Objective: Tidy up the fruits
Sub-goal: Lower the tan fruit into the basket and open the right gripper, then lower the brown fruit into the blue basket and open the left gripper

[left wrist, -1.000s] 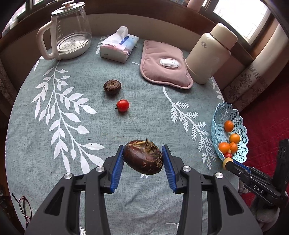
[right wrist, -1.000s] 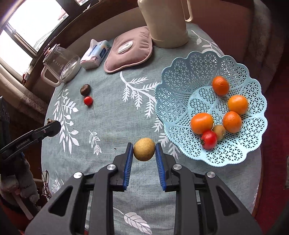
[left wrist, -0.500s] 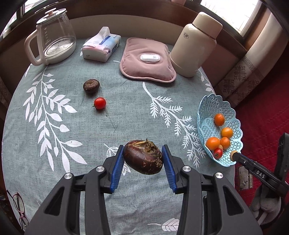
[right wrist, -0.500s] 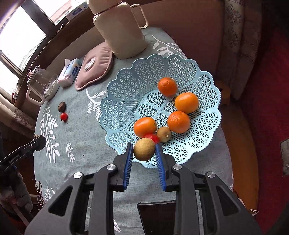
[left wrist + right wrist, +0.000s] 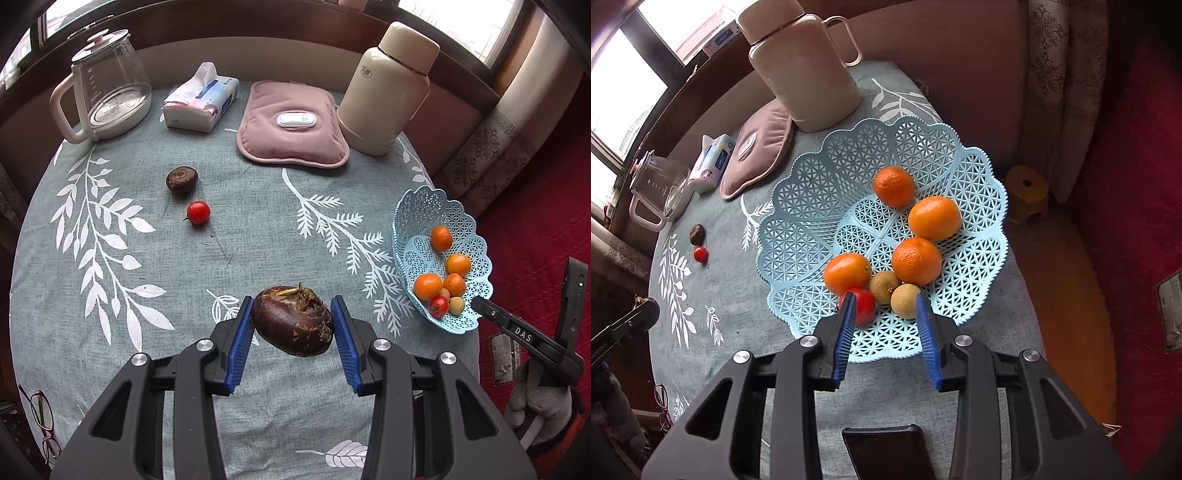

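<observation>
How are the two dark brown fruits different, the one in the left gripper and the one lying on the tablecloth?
The held dark fruit looks much bigger, but it is nearer the camera; the small dark fruit sits far off. The held one is clamped in the left gripper above the tablecloth; the small one lies free beside a red cherry tomato. Both are dark brown, rough and outside the blue basket.

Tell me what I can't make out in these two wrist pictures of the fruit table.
- Red tomato-like fruit in the pale blue lattice plastic basket, right wrist view: partly hidden behind the right tool's left blue pad.
- Underside of the dark brown root-like fruit, left wrist view: faces away; clamped in the left tool.
- Red-framed glasses, left wrist view: cut off by the fisheye edge.
- Logo on the cream flask: too small to read.
</observation>
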Available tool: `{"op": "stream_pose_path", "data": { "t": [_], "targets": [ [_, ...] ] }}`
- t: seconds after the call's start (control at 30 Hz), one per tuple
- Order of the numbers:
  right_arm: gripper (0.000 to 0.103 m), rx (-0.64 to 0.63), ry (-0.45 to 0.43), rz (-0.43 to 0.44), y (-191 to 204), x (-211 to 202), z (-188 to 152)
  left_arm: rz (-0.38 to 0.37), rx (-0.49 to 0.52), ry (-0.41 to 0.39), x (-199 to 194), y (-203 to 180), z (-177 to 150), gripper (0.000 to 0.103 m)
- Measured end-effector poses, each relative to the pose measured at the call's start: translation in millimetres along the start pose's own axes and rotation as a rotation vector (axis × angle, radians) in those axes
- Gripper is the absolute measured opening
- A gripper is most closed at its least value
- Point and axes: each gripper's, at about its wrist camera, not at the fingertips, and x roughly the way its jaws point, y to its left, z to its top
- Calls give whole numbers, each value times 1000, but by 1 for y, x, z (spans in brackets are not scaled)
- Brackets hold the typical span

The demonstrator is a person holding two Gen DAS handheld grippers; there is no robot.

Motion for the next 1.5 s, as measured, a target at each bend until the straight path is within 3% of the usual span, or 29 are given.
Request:
{"op": "stream_pose_path", "data": {
  "t": [0.43,1.0,1.3,1.5],
  "targets": [
    [34,10,3,10,-2,-5,-9,-43,81,25,15,-34,5,42],
    [34,-26,-50,-41,-9,-23,-12,-135,268,83,65,-121,21,42],
    [34,4,-54,-61,-21,-25,-11,-153,298,102,86,-139,29,43],
    [34,16,-57,-66,-25,-24,-9,-131,288,121,94,-136,29,49]
  ]
}}
